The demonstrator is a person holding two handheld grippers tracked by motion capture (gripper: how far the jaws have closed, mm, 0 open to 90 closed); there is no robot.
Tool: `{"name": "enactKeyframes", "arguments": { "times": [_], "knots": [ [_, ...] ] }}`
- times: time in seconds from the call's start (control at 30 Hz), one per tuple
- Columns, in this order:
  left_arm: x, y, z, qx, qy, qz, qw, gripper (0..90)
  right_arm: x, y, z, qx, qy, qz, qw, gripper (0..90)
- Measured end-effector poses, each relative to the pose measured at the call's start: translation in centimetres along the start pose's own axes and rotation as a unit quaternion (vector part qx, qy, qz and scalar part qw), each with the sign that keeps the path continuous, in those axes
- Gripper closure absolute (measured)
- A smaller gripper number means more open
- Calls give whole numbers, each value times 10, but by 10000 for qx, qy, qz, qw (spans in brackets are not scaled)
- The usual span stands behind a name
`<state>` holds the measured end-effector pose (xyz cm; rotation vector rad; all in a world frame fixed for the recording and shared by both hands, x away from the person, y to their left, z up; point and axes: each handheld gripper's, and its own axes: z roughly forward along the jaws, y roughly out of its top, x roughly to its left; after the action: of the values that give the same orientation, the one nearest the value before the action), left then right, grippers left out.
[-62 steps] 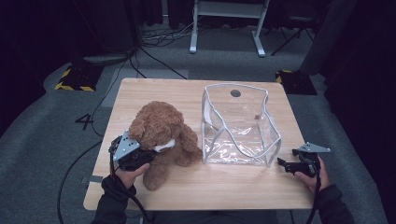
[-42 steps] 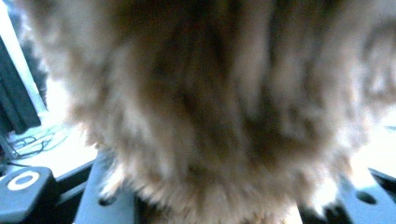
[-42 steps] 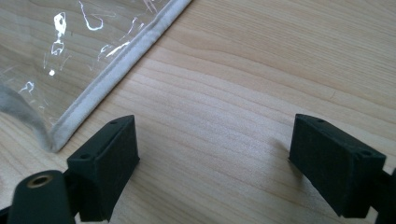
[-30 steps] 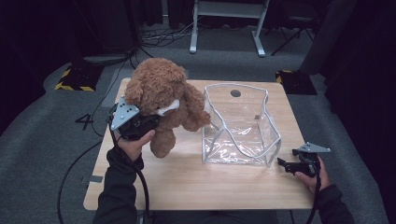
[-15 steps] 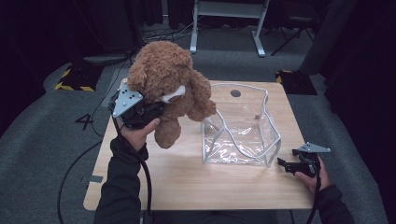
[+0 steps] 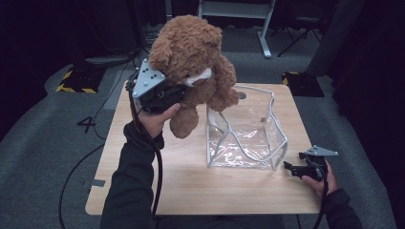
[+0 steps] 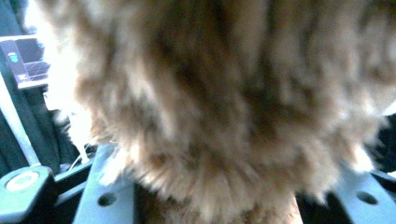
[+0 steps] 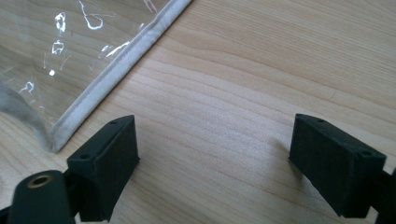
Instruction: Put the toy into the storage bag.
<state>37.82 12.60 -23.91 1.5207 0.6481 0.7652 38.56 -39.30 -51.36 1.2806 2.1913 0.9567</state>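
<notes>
- While the teddy bear point(image 6: 193, 62) is clamped in the left claw point(image 6: 167, 95) above the table point(image 6: 143, 191), the carry step is judged underway.
- Next, lowering into the clear bag point(image 6: 246, 129) beside it is called for; the right claw point(image 8: 215, 163) rests wide, empty.

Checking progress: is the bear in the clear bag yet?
Out. The bear hangs clamped in the left gripper, above the table and beside the bag.

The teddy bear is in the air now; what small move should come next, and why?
Probably carry the teddy bear sideways over the clear bag: the left gripper holds it lifted beside the open top, one paw over its rim. The right gripper rests open nearby.
</notes>
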Motion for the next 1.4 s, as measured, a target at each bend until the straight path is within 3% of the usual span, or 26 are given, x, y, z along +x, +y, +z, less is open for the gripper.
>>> {"name": "enactKeyframes", "arguments": {
  "times": [0.27,0.63,0.83,1.03,1.1,1.27,1.4],
  "knots": [
    [-15,19,33,152,-84,58,9998,517,0,0,0,-1,8,-5,10000,152],
    [-48,37,81,469,-157,213,9985,516,0,0,0,4,29,-16,10000,152],
    [-57,40,96,501,-230,142,9984,514,0,0,0,3,31,-19,10000,152],
    [-67,36,113,515,-300,-13,9982,513,0,0,0,-1,35,-14,10000,152],
    [-70,33,120,515,-299,-158,9981,512,0,0,0,-1,37,-12,10000,152],
    [-78,19,133,579,-276,-355,9973,512,0,0,-1,-2,43,-17,10000,152],
    [-79,6,136,661,-213,-378,9969,510,0,-1,-1,2,48,-32,10000,152]
  ]
}}
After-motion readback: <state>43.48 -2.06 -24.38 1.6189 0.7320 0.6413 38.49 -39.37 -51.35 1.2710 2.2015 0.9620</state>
